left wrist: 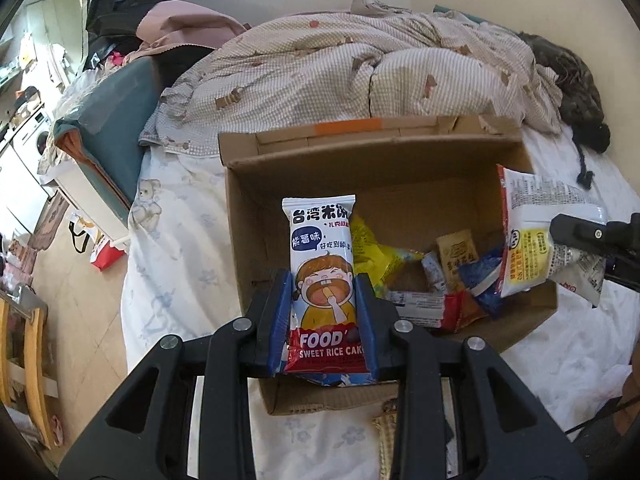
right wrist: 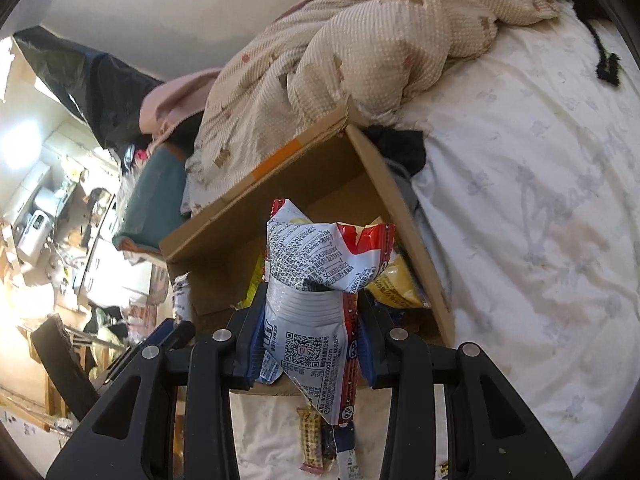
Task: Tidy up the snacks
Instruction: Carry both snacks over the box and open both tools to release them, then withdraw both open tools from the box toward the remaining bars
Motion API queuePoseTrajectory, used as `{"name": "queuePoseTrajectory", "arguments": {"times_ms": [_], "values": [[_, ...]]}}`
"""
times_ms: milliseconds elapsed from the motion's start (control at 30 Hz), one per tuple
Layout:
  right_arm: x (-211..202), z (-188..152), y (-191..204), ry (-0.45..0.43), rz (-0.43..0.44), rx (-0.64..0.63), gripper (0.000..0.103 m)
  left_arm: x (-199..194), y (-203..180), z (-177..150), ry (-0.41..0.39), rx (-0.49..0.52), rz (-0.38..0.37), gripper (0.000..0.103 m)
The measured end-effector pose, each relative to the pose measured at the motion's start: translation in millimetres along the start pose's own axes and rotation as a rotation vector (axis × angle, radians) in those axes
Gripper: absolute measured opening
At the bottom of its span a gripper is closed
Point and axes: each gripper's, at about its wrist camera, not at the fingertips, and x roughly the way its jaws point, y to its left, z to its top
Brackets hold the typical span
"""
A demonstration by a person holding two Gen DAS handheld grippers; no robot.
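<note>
I hold rice cake packet and white bag clamped; probably over cardboard box, so I release low inside

Bed, cardboard box, rumpled quilt on it

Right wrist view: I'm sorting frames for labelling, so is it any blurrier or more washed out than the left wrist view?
Right wrist view: glare blows out the room at far left, and the cardboard box smears slightly, though the crumpled packet stays readable. Left wrist view: evenly lit, rice cake packet print crisp. Both bend strongly at the edges, with dark corners.
</note>
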Motion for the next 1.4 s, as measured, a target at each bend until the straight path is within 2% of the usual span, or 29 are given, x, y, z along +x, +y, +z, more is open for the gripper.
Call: {"name": "queuePoseTrajectory", "arguments": {"times_ms": [233, 467, 533, 667, 900, 967, 1000, 1033, 1100, 1133, 1267, 1400], "values": [[23.2, -5.4, 15.3, 0.050, -0.008, -0.089, 0.040, 8.6, 5.0, 5.9, -0.050, -0.065, -0.020, 0.028], [33.7, -2.4, 13.4, 0.053, -0.018, -0.081, 0.040, 8.1, 13.6, 12.8, -0.092, -0.095, -0.024, 0.028], [36.2, -2.9, 13.8, 0.060, -0.012, -0.080, 0.041, 12.1, 13.9, 11.3, -0.076, -0.088, -0.011, 0.028], [38.7, -4.0, 15.5, 0.067, -0.013, -0.086, 0.042, 15.1, 16.0, 9.1, -0.046, -0.111, -0.031, 0.028], [35.9, -2.3, 16.1, 0.055, 0.024, -0.067, 0.042, 11.0, 14.8, 7.9, -0.053, -0.109, -0.029, 0.031], [34.1, -1.4, 18.1, 0.047, 0.033, -0.070, 0.043, 9.2, 13.8, 7.5, -0.057, -0.105, -0.030, 0.038], [33.1, -1.4, 19.2, 0.044, 0.038, -0.070, 0.045, 8.2, 13.6, 7.4, -0.059, -0.105, -0.029, 0.042], [32.8, -0.9, 20.1, 0.044, 0.040, -0.072, 0.052, 6.5, 13.4, 7.0, -0.063, -0.106, -0.025, 0.051], [31.6, -0.5, 21.4, 0.038, 0.033, -0.080, 0.056, 2.8, 13.8, 6.2, -0.074, -0.108, -0.016, 0.056], [31.2, -0.3, 21.8, 0.036, 0.028, -0.085, 0.056, 1.2, 14.2, 6.2, -0.075, -0.111, -0.019, 0.058], [31.9, 0.3, 20.1, 0.039, 0.018, -0.078, 0.059, -1.8, 18.4, 5.8, -0.070, -0.140, -0.035, 0.076], [31.3, 0.6, 19.9, 0.040, 0.012, -0.075, 0.059, -3.4, 22.5, 4.2, -0.066, -0.160, -0.039, 0.080]]}}
